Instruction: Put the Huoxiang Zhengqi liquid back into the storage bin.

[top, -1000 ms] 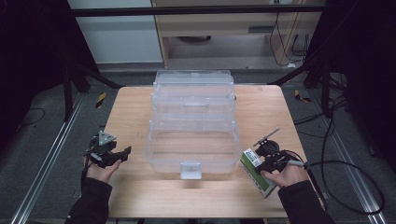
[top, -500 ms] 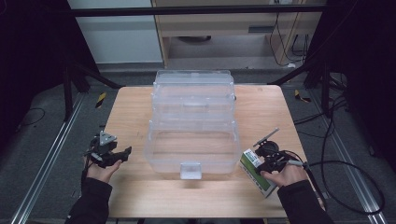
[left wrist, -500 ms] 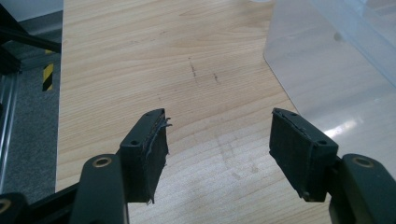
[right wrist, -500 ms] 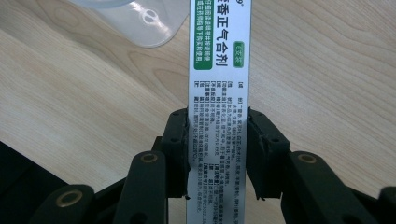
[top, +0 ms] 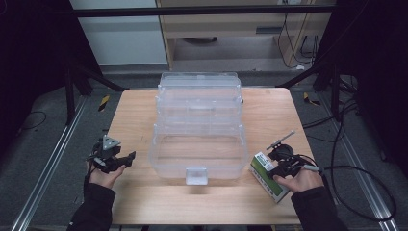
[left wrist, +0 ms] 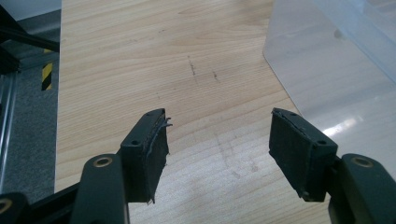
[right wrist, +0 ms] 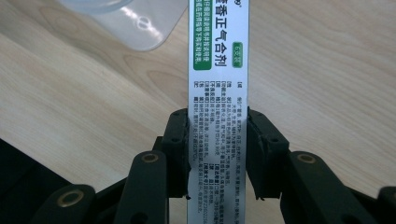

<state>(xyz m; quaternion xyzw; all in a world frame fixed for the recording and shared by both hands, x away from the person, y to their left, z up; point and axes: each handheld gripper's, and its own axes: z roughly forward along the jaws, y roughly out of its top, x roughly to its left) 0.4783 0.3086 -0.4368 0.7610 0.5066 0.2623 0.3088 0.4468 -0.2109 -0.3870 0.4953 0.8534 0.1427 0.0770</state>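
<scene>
Your table (top: 269,110) carries a clear tiered storage box (top: 199,130) at its centre. Near right of it, your right gripper (right wrist: 217,149) has its fingers (right wrist: 261,149) clamped on a white-and-green medicine box (right wrist: 218,93). At the near left, your left gripper (left wrist: 217,149) rests empty, fingers wide apart.

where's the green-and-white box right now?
High view: the green-and-white box sits at the table's near right, beside the clear organizer, clamped between the right gripper's fingers.
</scene>
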